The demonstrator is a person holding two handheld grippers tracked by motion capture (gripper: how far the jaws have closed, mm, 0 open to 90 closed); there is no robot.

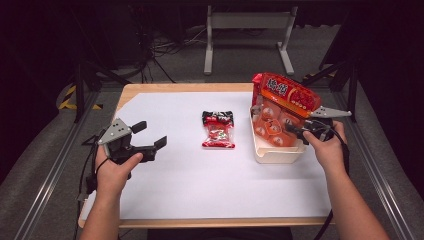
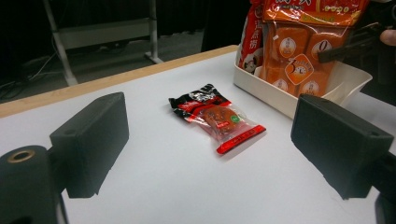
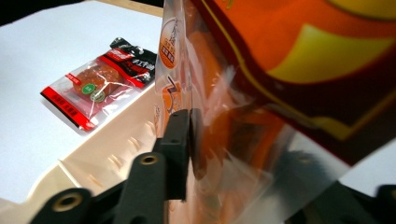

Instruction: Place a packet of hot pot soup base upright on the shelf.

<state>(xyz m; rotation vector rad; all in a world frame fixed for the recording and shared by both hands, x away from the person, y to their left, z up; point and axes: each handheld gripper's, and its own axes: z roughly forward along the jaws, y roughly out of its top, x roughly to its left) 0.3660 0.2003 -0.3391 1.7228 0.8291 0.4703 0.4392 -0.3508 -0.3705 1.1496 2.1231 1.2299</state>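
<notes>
High view: small red snack packet (image 1: 218, 130) lying lengthwise just ahead-right of spread, empty left gripper (image 1: 149, 138), nearer than right gripper (image 1: 295, 131), loosening beside big orange bag (image 1: 280, 107).

You are working under bright overhead light on the white surface (image 1: 210, 175), while the surroundings are staying dark. The orange bag (image 3: 289, 93) is blurring close to the lens, its clear film catching glare.

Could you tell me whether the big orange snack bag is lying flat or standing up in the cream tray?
Standing up: the orange snack bag rests its lower end inside the cream tray and leans against its back end, its red top well above the rim.
</notes>
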